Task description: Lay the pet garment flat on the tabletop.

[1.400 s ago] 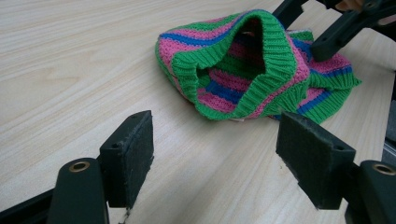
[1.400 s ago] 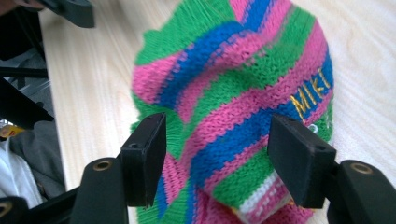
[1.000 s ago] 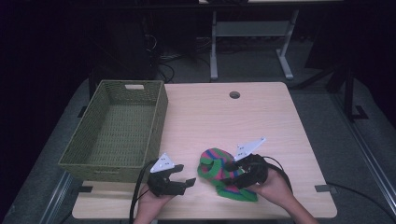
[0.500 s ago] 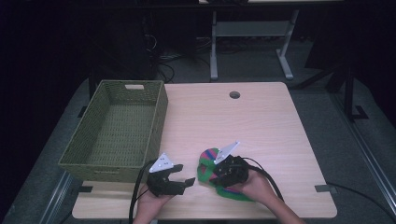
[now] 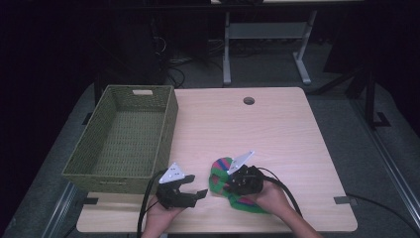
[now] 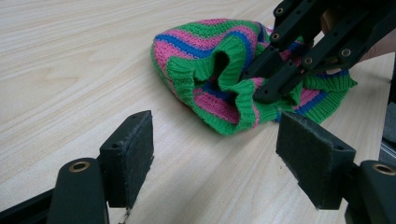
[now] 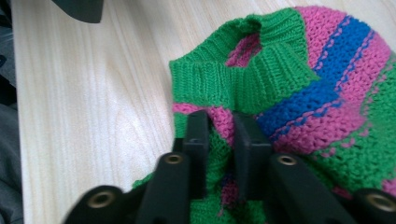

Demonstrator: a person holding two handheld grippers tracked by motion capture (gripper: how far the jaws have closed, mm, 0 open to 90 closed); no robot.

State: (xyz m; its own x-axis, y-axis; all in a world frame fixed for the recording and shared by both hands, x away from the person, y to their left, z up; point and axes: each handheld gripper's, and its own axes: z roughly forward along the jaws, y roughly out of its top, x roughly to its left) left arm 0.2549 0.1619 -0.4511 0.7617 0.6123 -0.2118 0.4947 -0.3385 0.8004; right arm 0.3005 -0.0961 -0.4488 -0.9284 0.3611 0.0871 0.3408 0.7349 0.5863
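On the pale wooden table, near edge, lies a green, pink and blue striped knitted hat. The right gripper has just come down and pinched its fabric, ready to lift toward the olive woven basket far left. The left gripper waits wide open, empty.

Looks like a lab or office workroom here. A pale wood desk with a cable hole, grey carpet, cables trailing behind.

Crumpled green, pink and blue striped knit hat lying on table's near edge
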